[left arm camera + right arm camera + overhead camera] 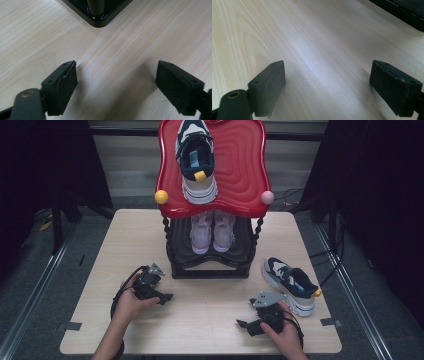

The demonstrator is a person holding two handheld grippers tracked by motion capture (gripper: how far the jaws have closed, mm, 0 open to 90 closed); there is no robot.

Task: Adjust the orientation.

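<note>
Left gripper (162,297) spread, empty, low over table (210,320), rack (210,265) foot at 12 o'clock. Right gripper (245,324) spread, empty; shoe (291,284) at 2 o'clock.

Recording studio or lab: black curtains (45,165) hang beyond the tongs on both sides, cables (295,195) and floor rails (35,285) surround the lone counter (210,320).

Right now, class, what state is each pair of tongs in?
Left tongs: open, holding nothing, above the bare table.
Right tongs: open, holding nothing, above the table.
</note>
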